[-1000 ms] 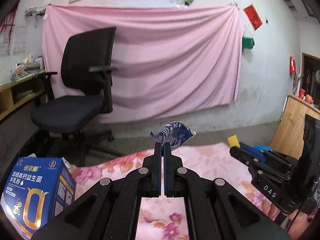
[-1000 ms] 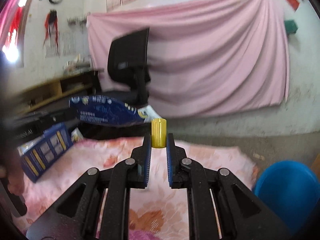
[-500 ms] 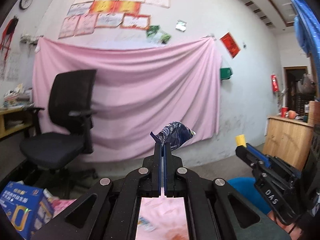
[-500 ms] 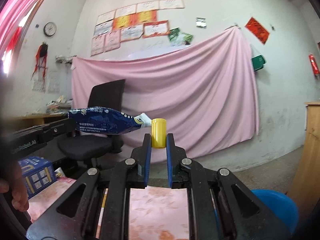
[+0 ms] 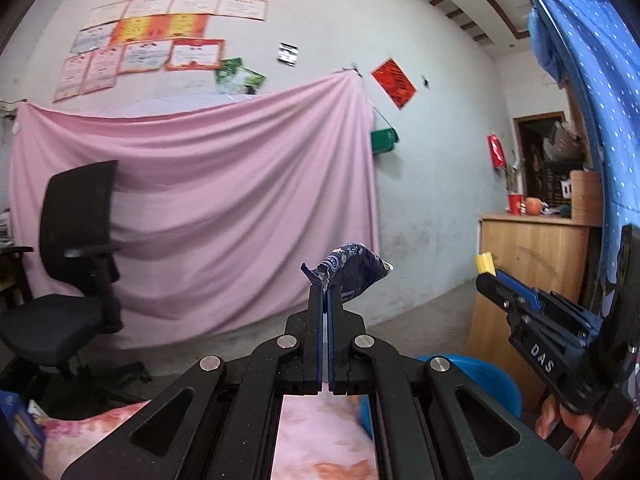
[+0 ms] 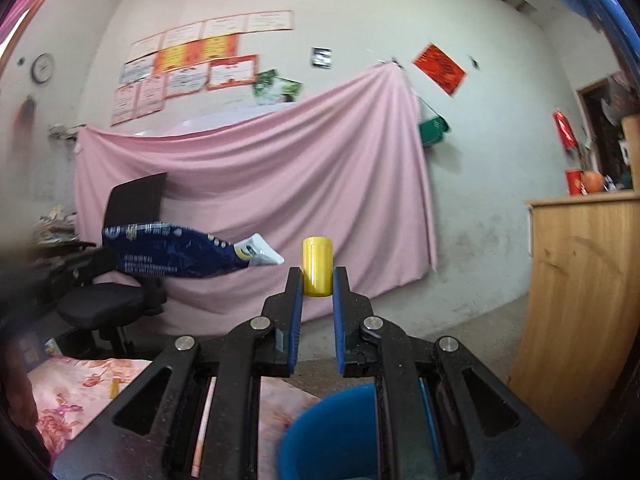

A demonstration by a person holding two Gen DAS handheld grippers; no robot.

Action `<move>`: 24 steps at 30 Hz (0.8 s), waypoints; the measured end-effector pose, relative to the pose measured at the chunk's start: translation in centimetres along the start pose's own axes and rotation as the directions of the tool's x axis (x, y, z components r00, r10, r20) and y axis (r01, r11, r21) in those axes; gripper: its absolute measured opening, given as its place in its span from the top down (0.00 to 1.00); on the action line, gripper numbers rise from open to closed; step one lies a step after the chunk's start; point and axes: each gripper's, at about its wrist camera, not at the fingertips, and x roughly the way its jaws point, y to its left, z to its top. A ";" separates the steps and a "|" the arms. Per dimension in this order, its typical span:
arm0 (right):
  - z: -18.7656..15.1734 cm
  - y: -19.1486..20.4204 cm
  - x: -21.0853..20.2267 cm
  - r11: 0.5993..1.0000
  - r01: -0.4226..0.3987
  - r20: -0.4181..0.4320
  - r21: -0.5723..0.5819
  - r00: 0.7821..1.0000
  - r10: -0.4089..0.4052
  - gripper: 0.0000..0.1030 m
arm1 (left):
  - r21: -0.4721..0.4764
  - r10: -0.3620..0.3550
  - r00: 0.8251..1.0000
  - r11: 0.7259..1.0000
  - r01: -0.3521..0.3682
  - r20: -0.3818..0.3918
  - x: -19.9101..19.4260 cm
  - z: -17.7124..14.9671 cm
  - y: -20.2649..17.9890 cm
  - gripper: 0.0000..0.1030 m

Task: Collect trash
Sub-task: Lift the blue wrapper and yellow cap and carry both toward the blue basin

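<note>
**Two pieces of trash held aloft, bin below**

The left gripper [image 5: 325, 300] is seen pressed together on one crumpled end of a dark blue wrapper [image 5: 349, 272]; the rest of the wrapper juts forward and to the right past the fingertips, unsupported. The wrapper is judged light, soft and crinkly, probably slick foil, so a thin pinch at a twisted corner can be expected to hold, though slipping is possible if it is swung hard. A fold or a seam is judged the best place for a grip.

The right gripper [image 6: 317, 280] is clamped on a small yellow cylinder [image 6: 317, 266], taken by its lower half with the top standing upright above the fingertips. It is judged light and stiff, with a smooth round wall that could roll or squirt out from between flat pads; a hold across the middle of its side is judged safest.

Below and just ahead of the right gripper a blue bin [image 6: 332, 436] is seen, its rim partly hidden by the gripper body. To the left of it lies a floral cloth [image 6: 76, 392]. Farther off stand a black chair [image 5: 68, 280] and a pink sheet [image 5: 224, 184] hung on the wall; a wooden cabinet [image 6: 580, 300] is at the right.
</note>
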 end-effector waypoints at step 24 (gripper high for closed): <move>-3.7 -6.8 3.4 0.987 0.097 -0.291 0.129 0.955 -0.056 0.63 | -0.216 -0.237 0.873 0.964 0.155 -0.427 11.4 -3.4 -5.7 1.00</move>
